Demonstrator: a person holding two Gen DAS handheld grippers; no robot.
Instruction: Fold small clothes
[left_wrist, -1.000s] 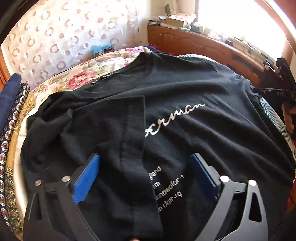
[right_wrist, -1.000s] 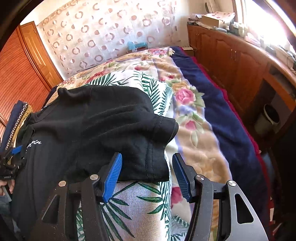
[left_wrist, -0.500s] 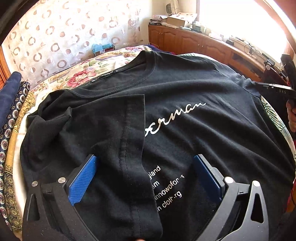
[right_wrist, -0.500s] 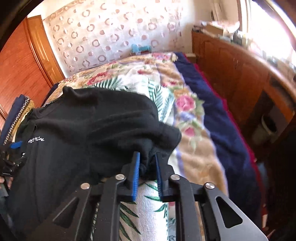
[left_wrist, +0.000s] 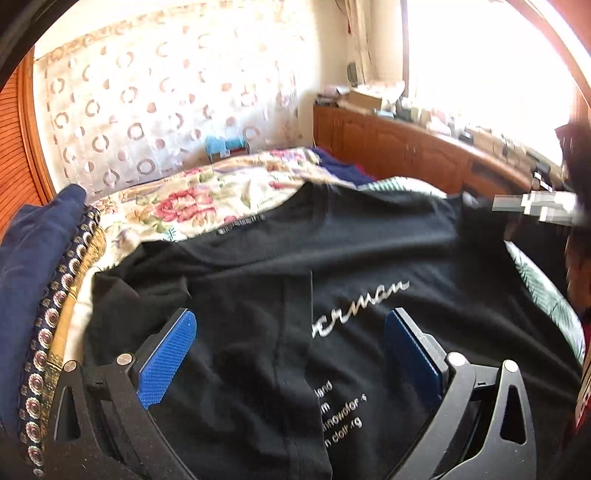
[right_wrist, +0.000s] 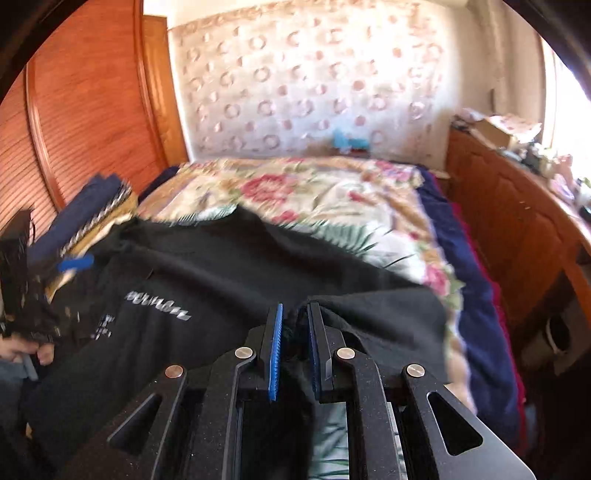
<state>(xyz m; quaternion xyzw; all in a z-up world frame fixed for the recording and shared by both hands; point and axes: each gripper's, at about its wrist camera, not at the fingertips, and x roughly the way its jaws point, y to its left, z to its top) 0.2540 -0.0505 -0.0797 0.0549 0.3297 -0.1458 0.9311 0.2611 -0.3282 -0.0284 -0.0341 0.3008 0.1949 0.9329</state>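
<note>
Pinching the right sleeve of the black T-shirt on the bed between right gripper fingers; left gripper fingers wide, holding nothing; risking slip from thin bite, bunching the fold

Your right gripper, open around the sleeve a second ago, has clamped it and lifted it over the shirt. Your left gripper has drawn back slightly.
</note>
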